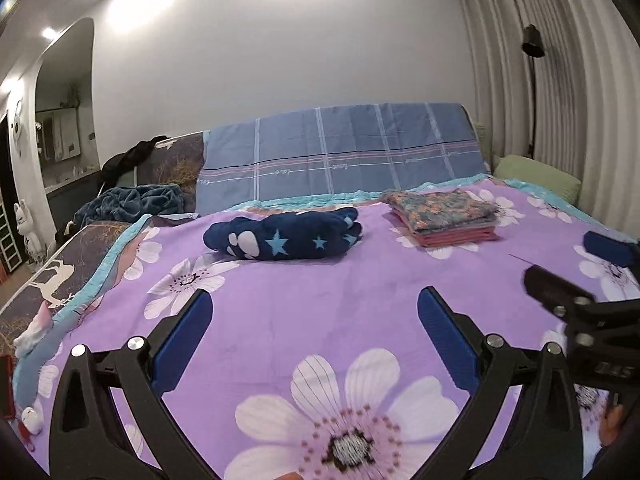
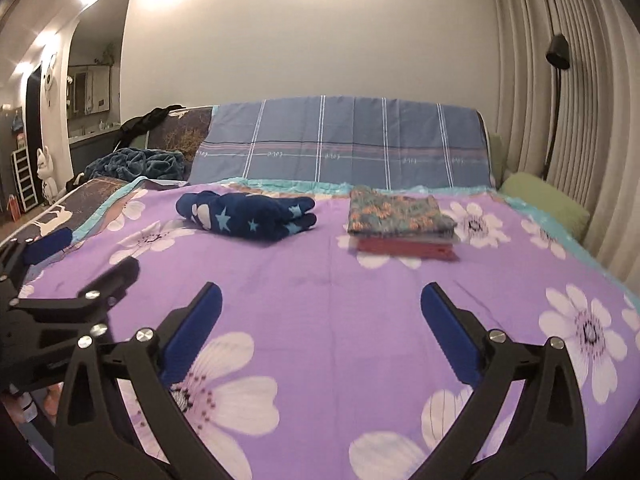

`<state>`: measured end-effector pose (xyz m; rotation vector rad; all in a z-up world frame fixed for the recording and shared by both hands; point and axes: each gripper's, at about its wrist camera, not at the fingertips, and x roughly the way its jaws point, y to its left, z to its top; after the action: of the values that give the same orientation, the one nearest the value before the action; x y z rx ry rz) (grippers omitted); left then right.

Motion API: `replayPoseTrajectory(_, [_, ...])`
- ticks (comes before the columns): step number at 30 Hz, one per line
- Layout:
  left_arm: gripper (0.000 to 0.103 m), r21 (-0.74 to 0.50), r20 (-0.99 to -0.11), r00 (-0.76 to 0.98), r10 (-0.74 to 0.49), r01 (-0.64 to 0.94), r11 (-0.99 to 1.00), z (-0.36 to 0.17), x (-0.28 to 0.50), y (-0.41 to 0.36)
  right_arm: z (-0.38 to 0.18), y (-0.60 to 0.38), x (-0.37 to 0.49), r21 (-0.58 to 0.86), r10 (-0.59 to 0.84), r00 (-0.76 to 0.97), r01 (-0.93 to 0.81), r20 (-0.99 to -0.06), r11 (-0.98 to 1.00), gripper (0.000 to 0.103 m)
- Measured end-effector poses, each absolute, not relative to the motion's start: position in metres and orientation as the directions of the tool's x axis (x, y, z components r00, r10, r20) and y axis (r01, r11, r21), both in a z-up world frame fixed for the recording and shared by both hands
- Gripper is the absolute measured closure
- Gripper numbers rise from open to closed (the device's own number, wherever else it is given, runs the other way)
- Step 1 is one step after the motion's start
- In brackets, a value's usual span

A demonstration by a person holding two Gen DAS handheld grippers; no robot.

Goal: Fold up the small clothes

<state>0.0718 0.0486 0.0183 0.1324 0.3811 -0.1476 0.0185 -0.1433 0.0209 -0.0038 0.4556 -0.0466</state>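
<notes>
My left gripper spread wide, empty | right gripper likewise, over bare floral bedsheet | ahead-left: navy star-print fleece garment, soft, bulky (I'd pinch an edge) | far right: folded stack, done.
</notes>
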Motion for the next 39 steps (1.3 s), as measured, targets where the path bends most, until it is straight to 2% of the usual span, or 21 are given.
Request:
replayPoseTrajectory(7, [0.001,0.089,-0.414,0.903,-0.118,0.169,0.982,0.024,0.043,0.044,0.022,-0.159,-0.008,0.047,-0.044,0.903,0.07,-0.428,0.996,0.002])
replayPoseTrajectory(10, [0.001,0.064,-0.402,0.906,-0.13,0.17,0.983,0.025,0.035,0.046,0.025,-0.16,-0.019,0.042,-0.051,0.912,0.075,-0.407,0.996,0.002])
replayPoseTrajectory(17, [0.001,0.16,-0.375,0.926,-0.044,0.112,0.981,0.029,0.019,0.037,0.029,-0.165,-0.03,0.049,-0.049,0.918,0.074,-0.394,0.996,0.002])
replayPoseTrajectory(27, [0.001,0.145,-0.379,0.924,-0.045,0.107,0.984,0.029,0.015,0.038,0.032,-0.151,-0.042,-0.078,-0.133,0.947,0.115,-0.293,0.99,0.002])
replayPoseTrajectory(32, [0.001,0.131,-0.403,0.914,-0.052,0.113,0.985,0.023,0.02,0.043,0.027,-0.148,-0.04,-0.05,-0.068,0.944,0.055,-0.322,0.997,0.002])
replayPoseTrajectory(39, [0.001,0.125,-0.432,0.9,-0.052,0.117,0.985,0.014,0.025,0.046,0.012,-0.146,-0.029,-0.048,-0.062,0.919,0.047,-0.388,0.998,0.002])
